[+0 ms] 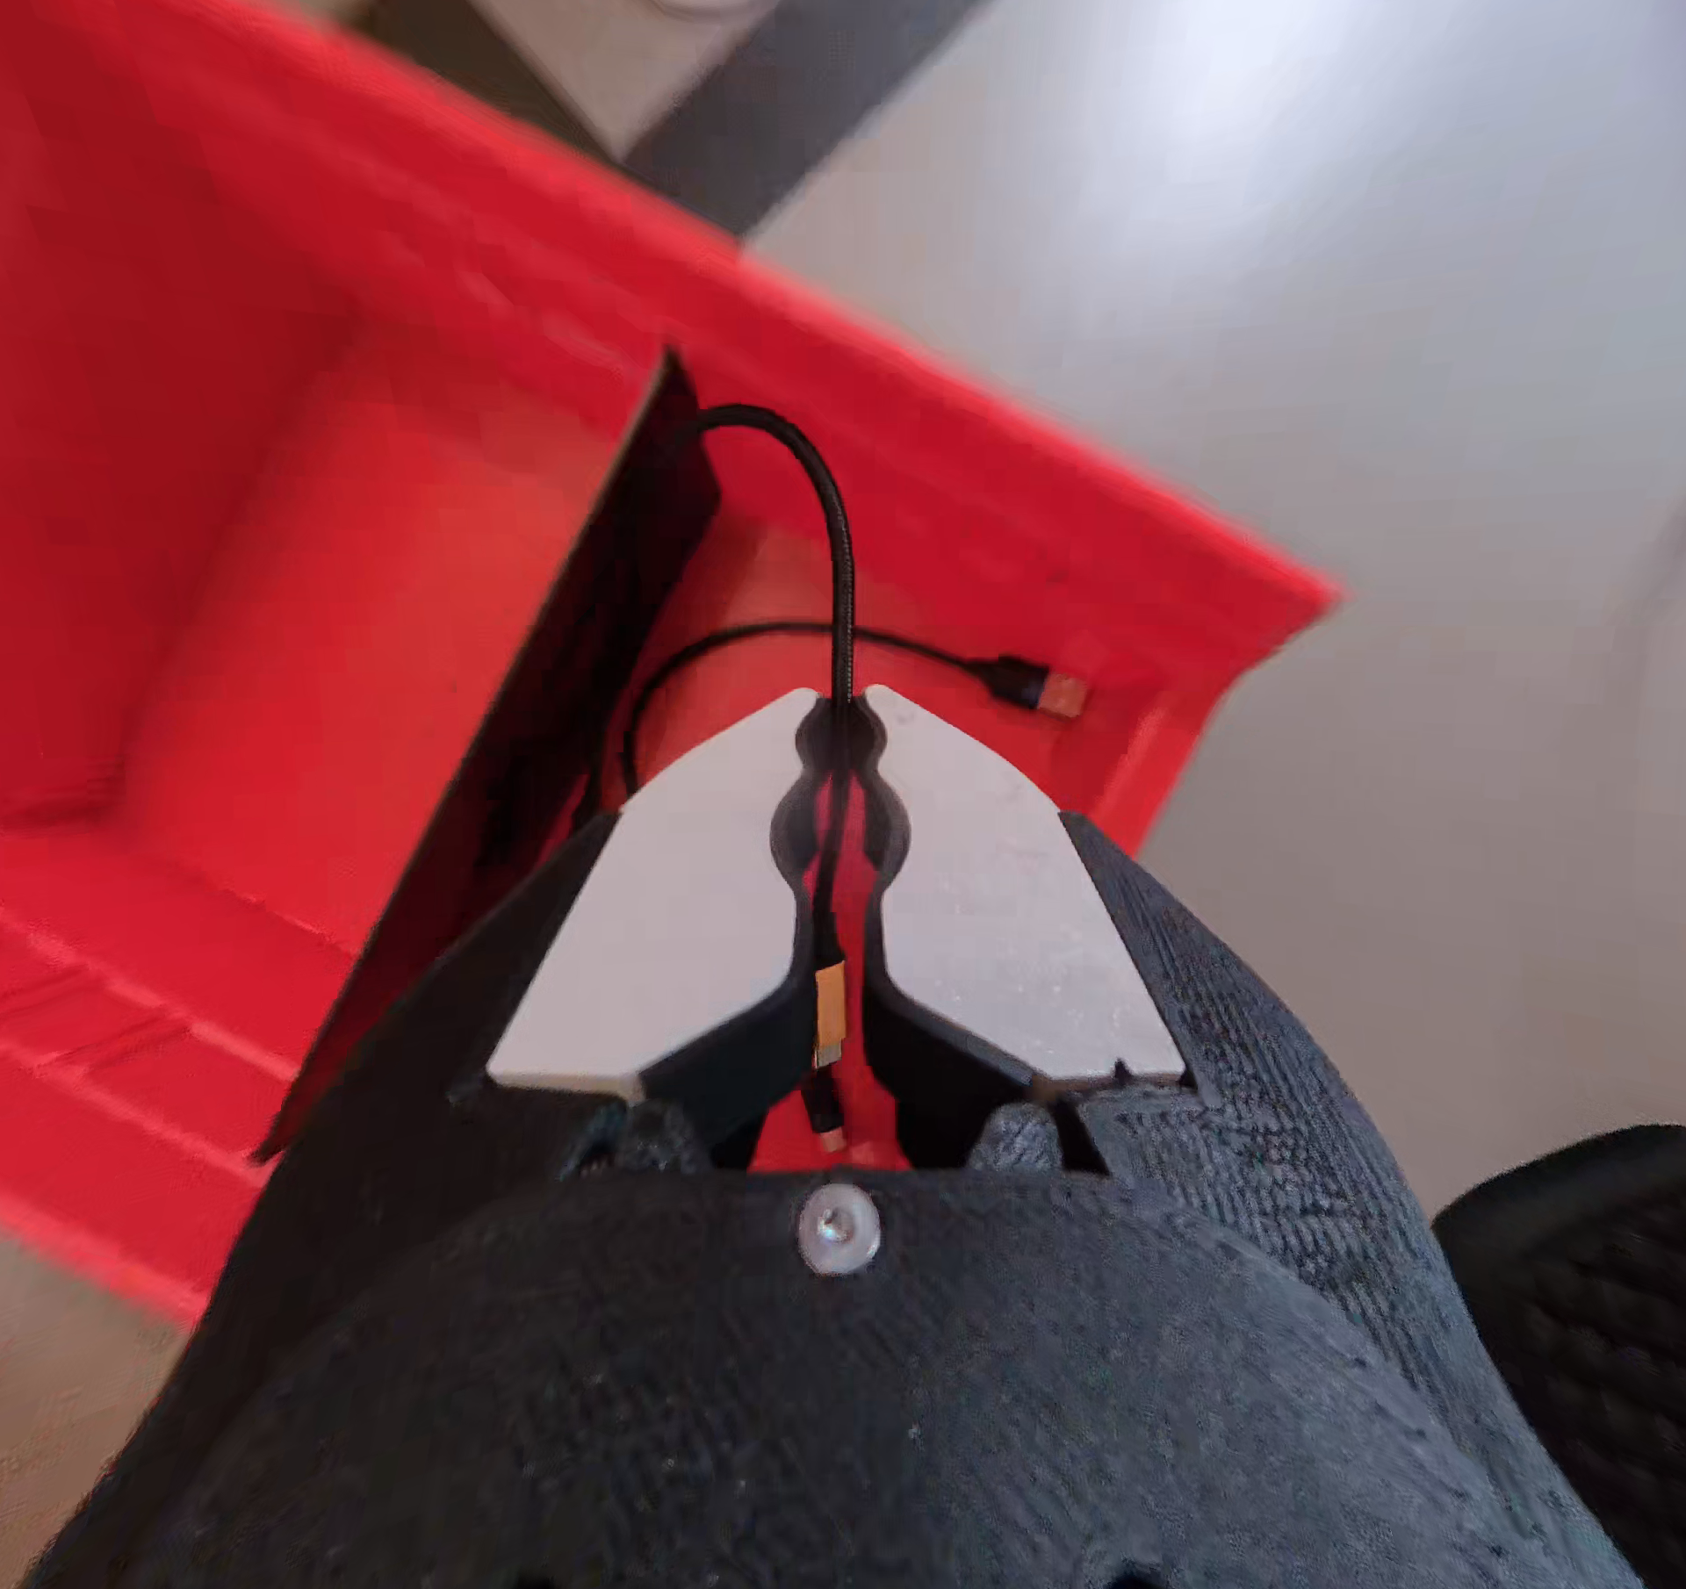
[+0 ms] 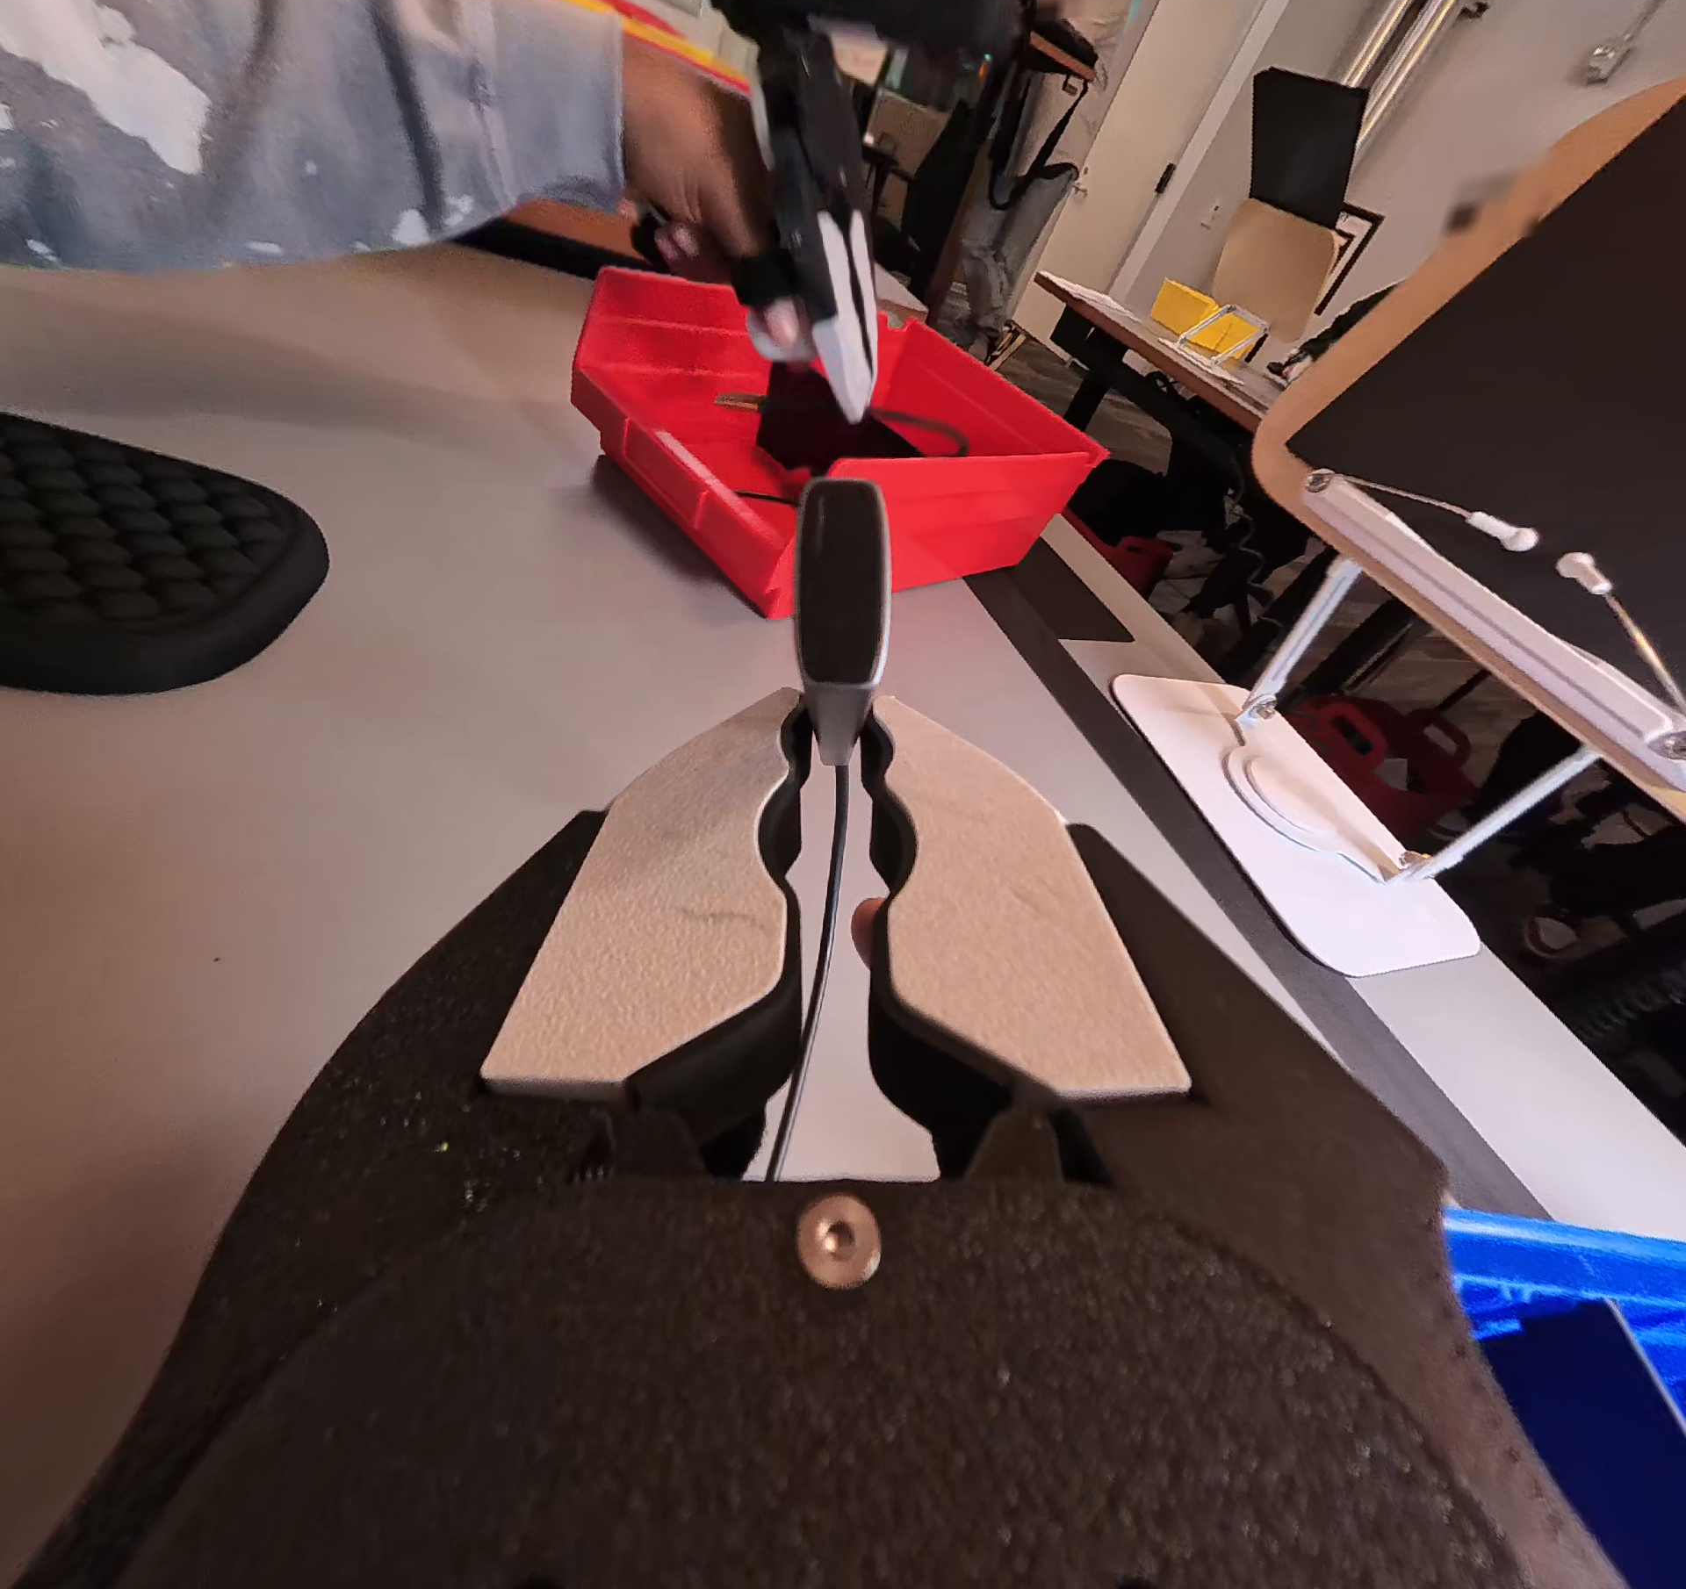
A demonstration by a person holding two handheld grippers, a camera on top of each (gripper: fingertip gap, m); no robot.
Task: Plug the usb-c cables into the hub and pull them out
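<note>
My left gripper (image 1: pixel 839 701) is shut on a black braided cable (image 1: pixel 844 560) over the red bin (image 1: pixel 274 542). The cable arcs up from the fingertips toward a black flat panel (image 1: pixel 566 724) standing in the bin. Its orange-banded plug (image 1: pixel 830 1012) hangs back between the fingers. A second cable's plug (image 1: pixel 1049 692) lies on the bin floor. My right gripper (image 2: pixel 837 706) is shut on the narrow end of the grey and black hub (image 2: pixel 839 587), held above the table; the hub's thin lead runs back between the fingers. The left gripper (image 2: pixel 844 332) also shows there, over the bin (image 2: pixel 958 524).
A black textured mat (image 2: pixel 119 560) lies on the grey table (image 2: pixel 411 770) at the left. A white stand base (image 2: pixel 1277 815) sits at the right by the table edge. A blue bin (image 2: pixel 1587 1363) is at the lower right. A person's sleeve (image 2: pixel 274 86) reaches in above.
</note>
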